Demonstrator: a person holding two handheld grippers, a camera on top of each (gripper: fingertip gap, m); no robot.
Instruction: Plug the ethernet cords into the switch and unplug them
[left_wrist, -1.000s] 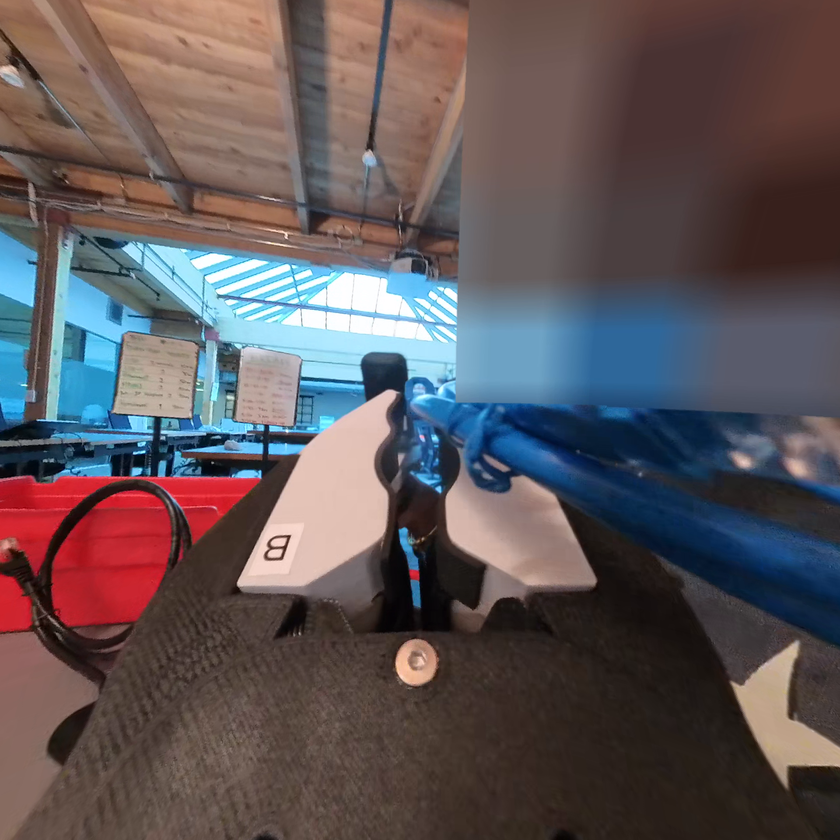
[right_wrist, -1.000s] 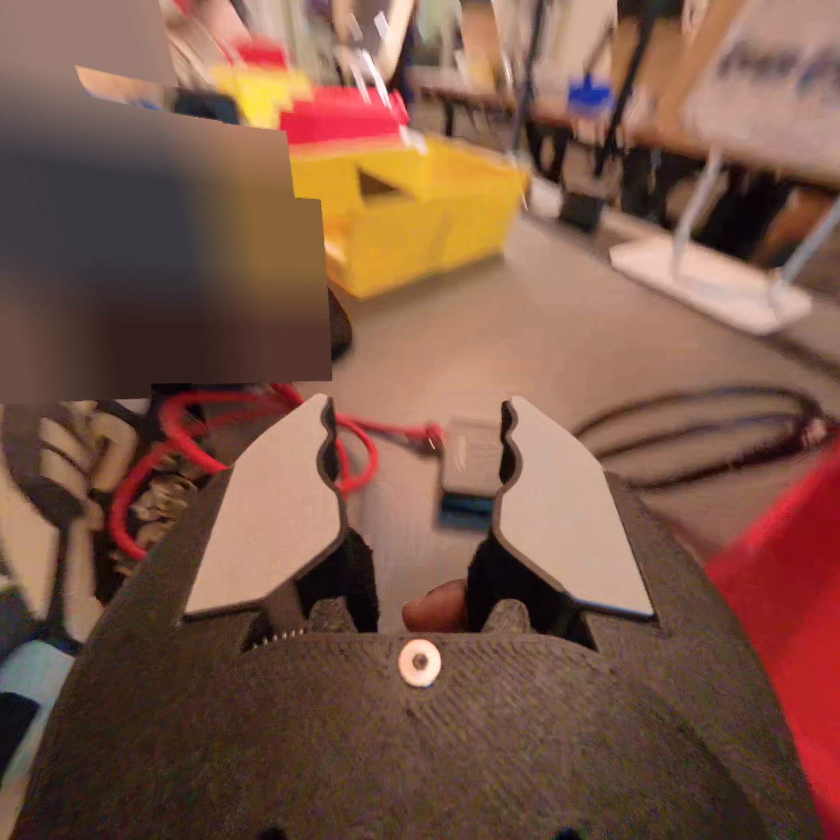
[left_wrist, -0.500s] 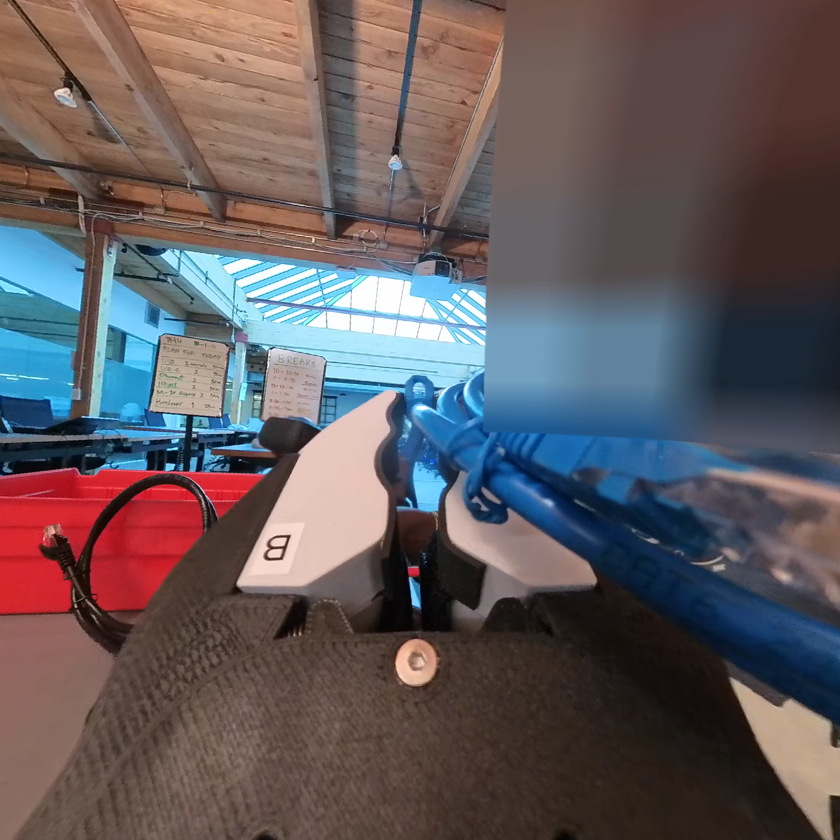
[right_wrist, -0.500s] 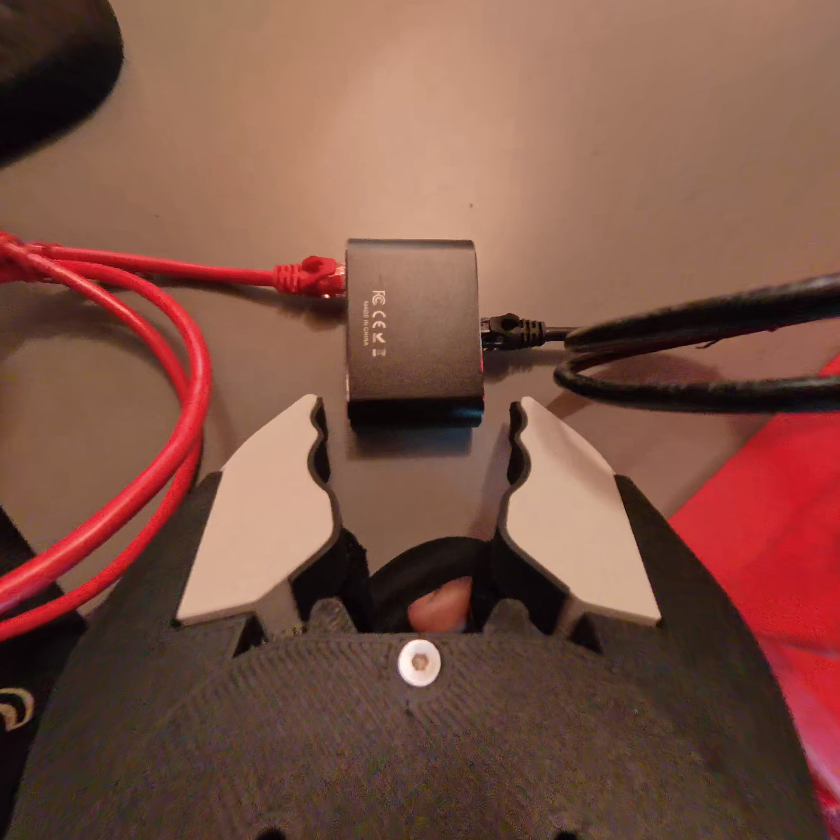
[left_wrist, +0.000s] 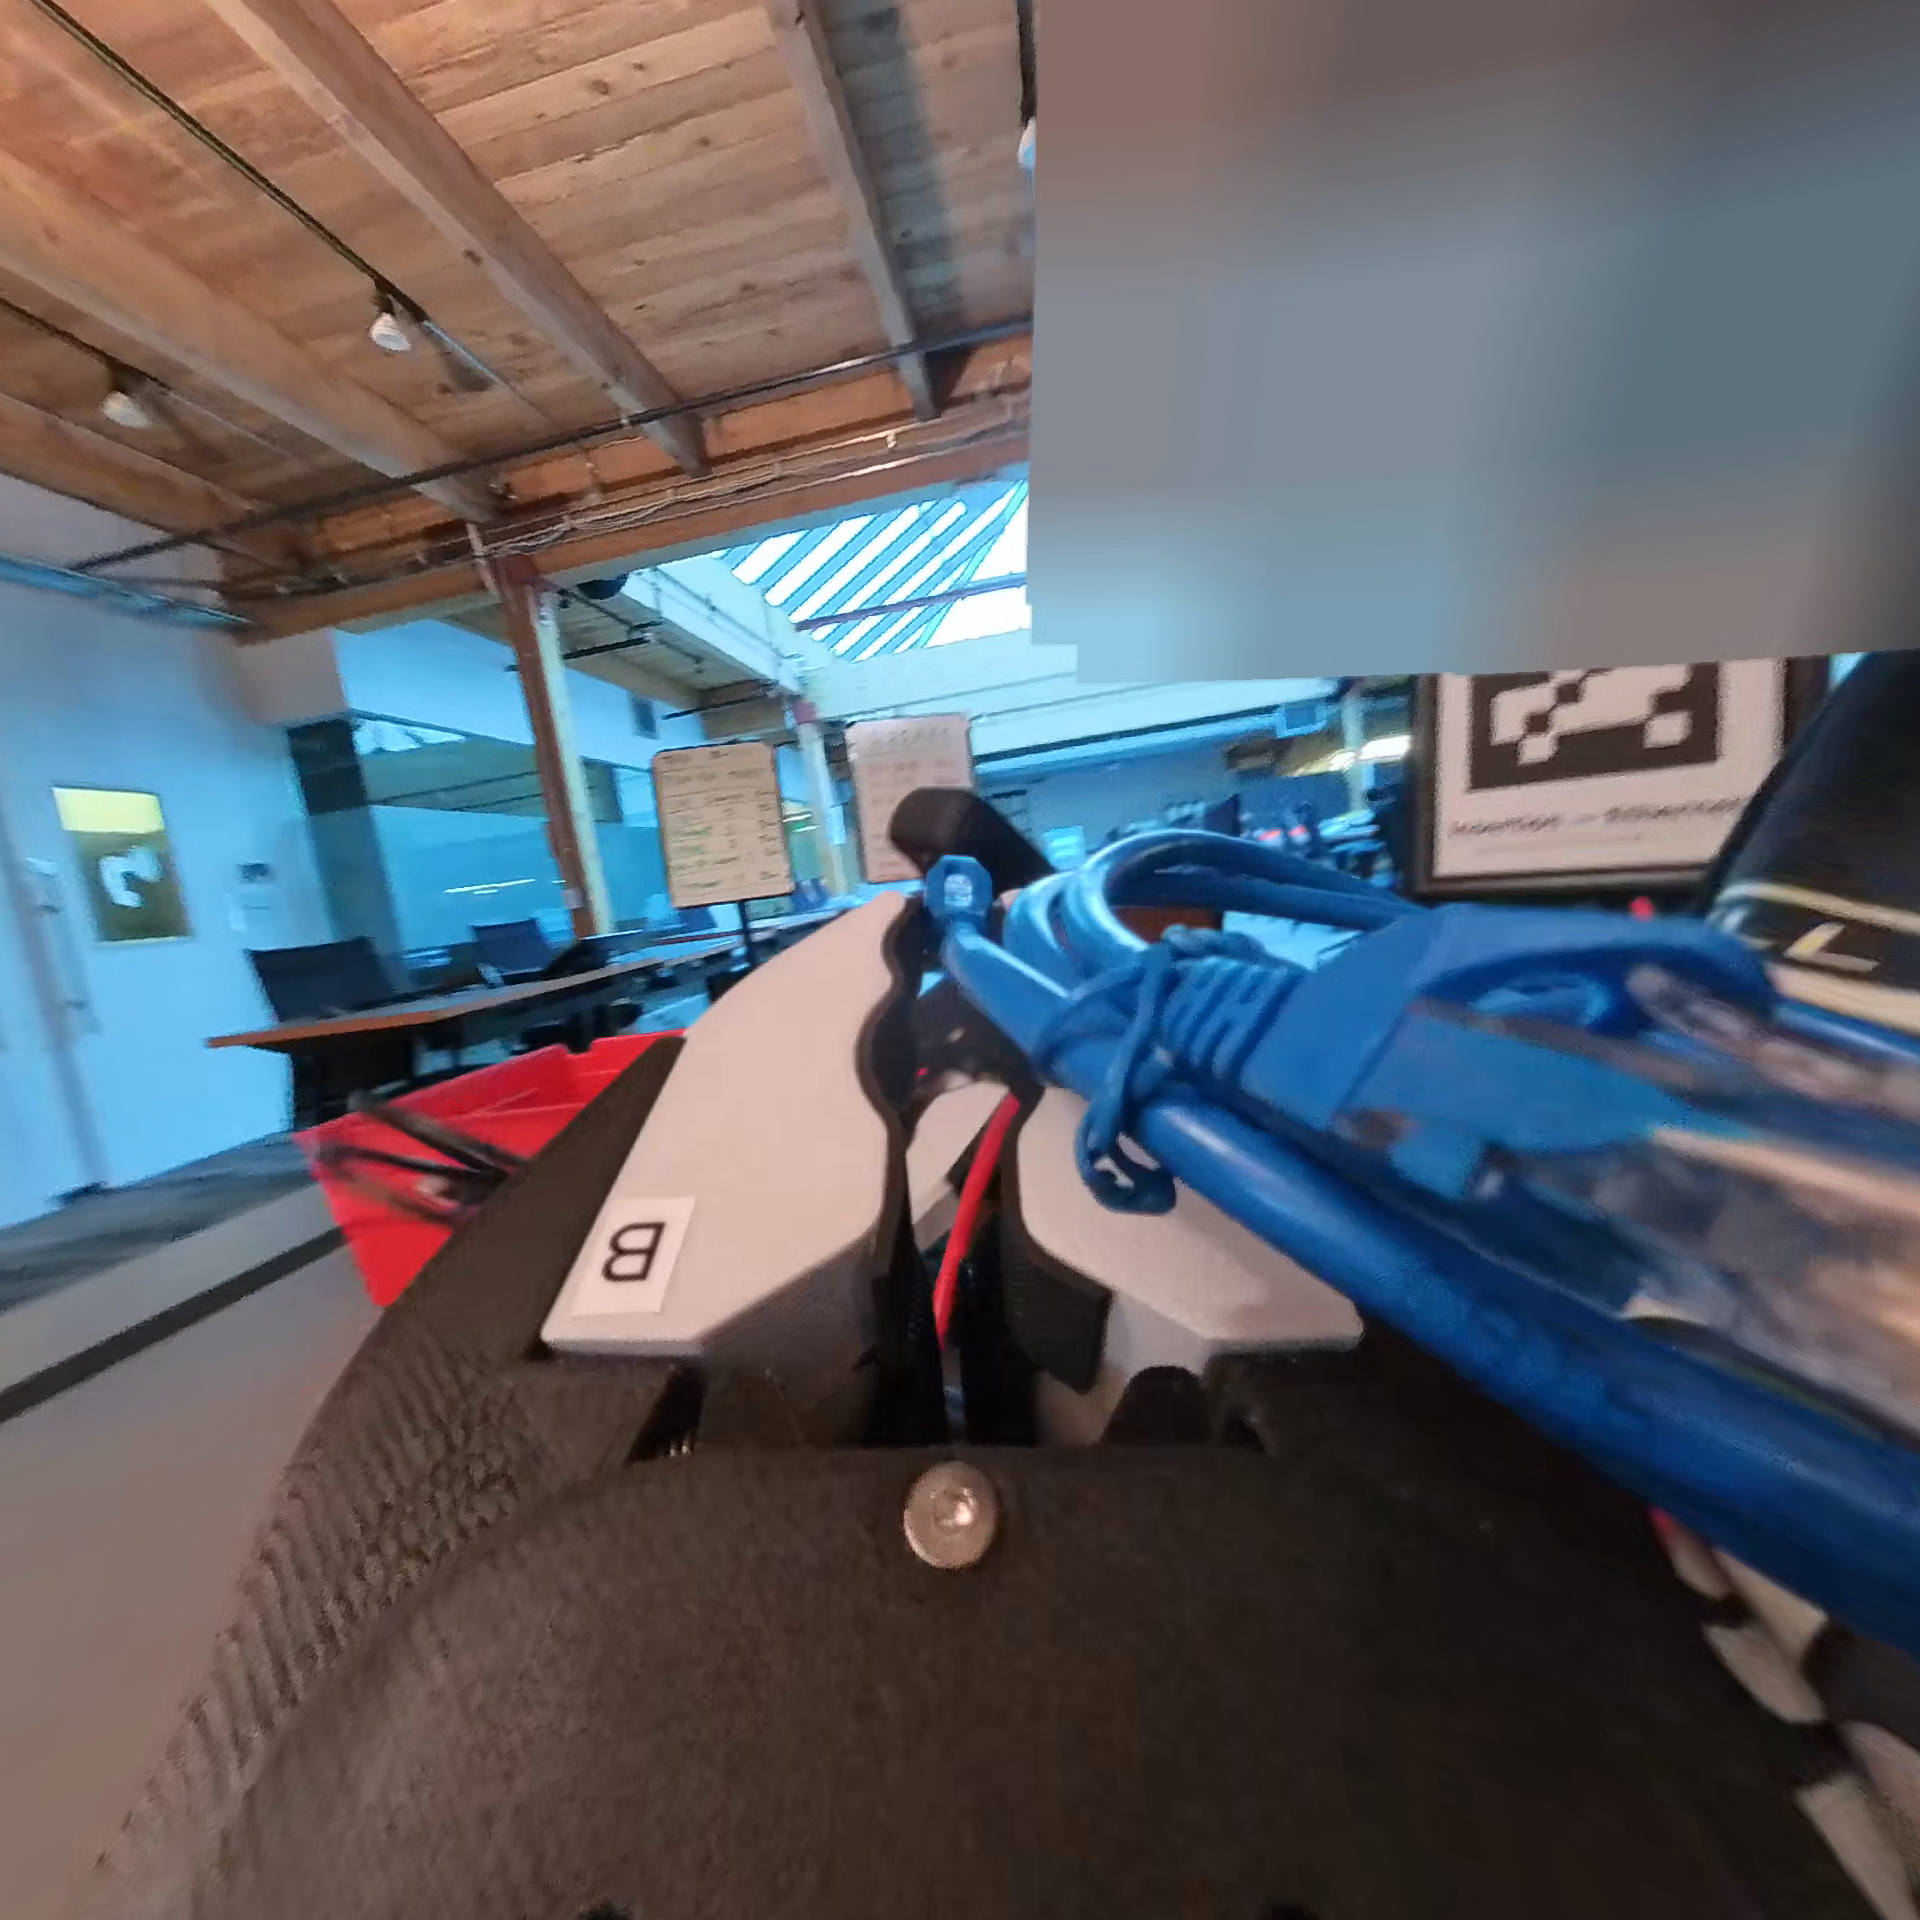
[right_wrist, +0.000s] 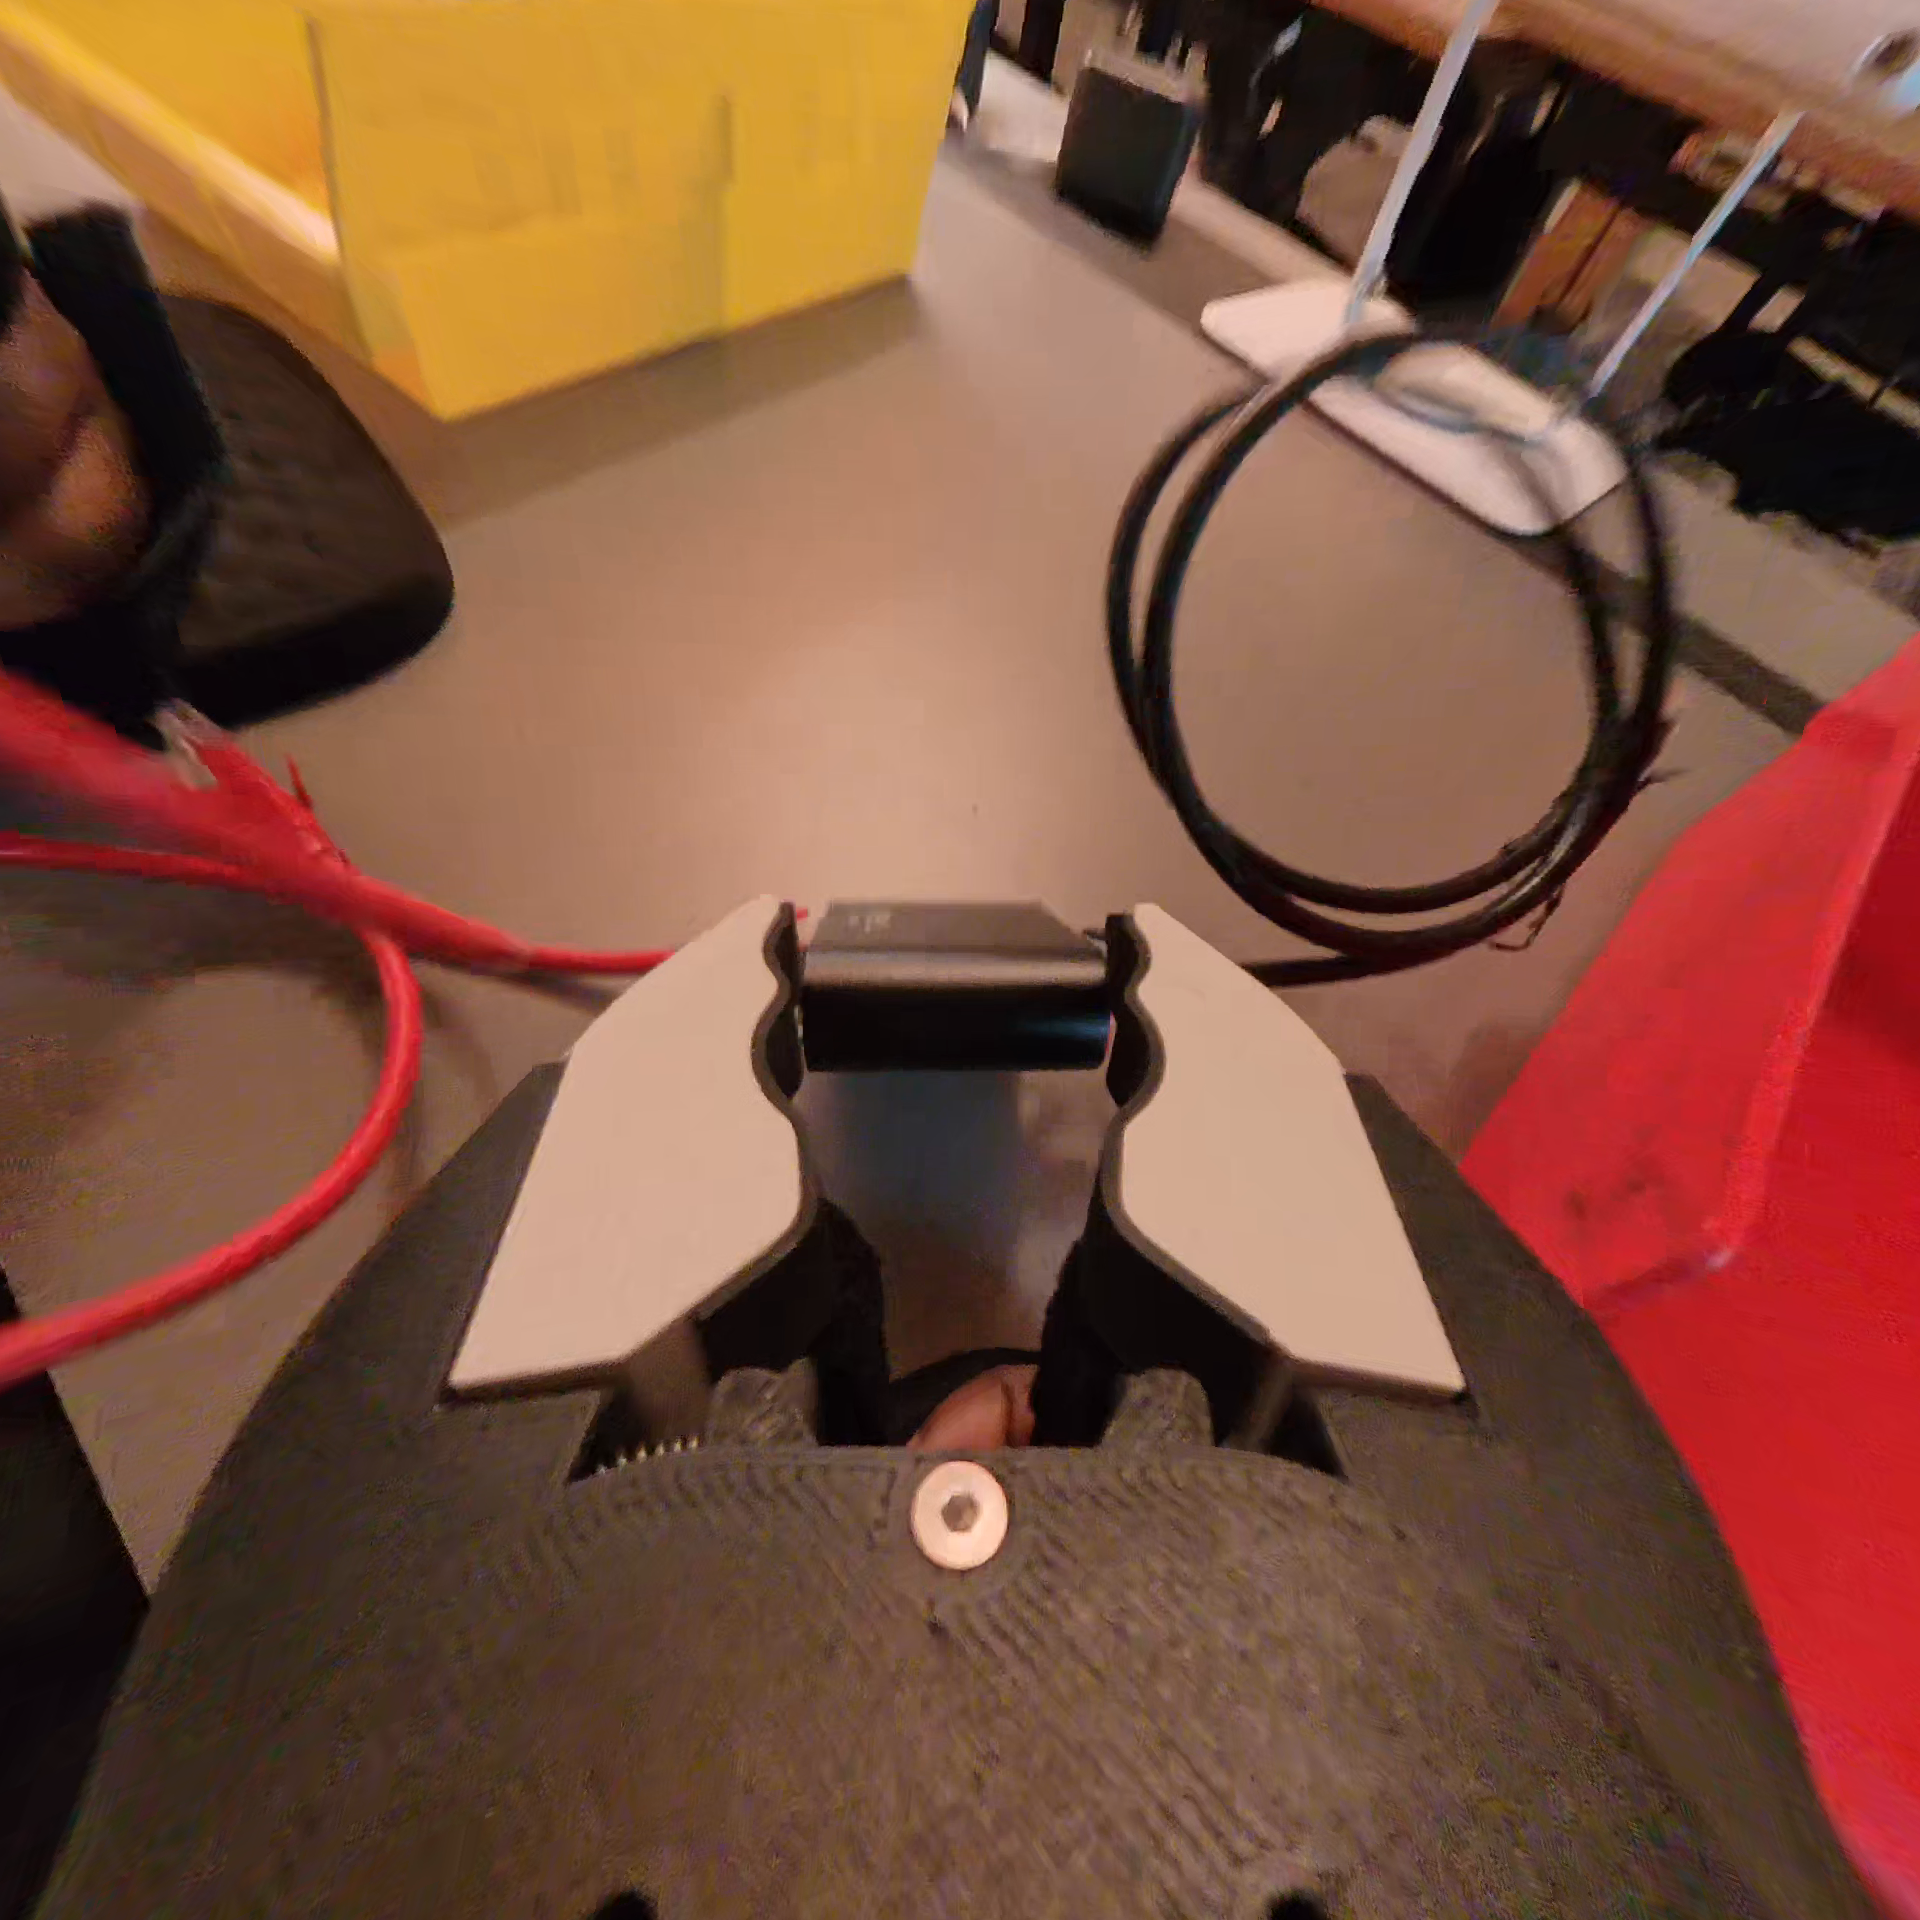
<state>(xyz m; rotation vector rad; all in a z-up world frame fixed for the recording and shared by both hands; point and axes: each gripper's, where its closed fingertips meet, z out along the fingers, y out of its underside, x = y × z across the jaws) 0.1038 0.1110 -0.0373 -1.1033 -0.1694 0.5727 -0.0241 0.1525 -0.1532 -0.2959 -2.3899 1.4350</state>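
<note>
The black switch (right_wrist: 951, 997) lies on the grey table between the tips of my right gripper (right_wrist: 951, 935), whose jaws press its two short sides. A red ethernet cord (right_wrist: 395, 1039) runs to its left side and a black coiled cord (right_wrist: 1174, 727) to its right; the plugs are hidden behind my fingers. My left gripper (left_wrist: 961, 935) is held up off the table, its jaws nearly together on a tied bundle of blue ethernet cord (left_wrist: 1299, 1174). The bundle's clear-tipped plug (left_wrist: 1558, 1060) points back towards the camera. The red cord (left_wrist: 971, 1195) shows through the finger gap.
A red bin (right_wrist: 1714, 1039) stands close on the right of the switch and shows in the left wrist view (left_wrist: 447, 1132) too. A yellow bin (right_wrist: 623, 187) stands at the far left. A white stand base (right_wrist: 1403, 416) lies beyond the black coil. A board with a black-and-white marker (left_wrist: 1590, 769) is at the right. The left gripper's tips are roughly 20 cm from the right gripper's.
My right gripper has come down from above the switch to table level and closed its jaws on it. My left gripper has swung and tilted with the blue bundle still in it.
</note>
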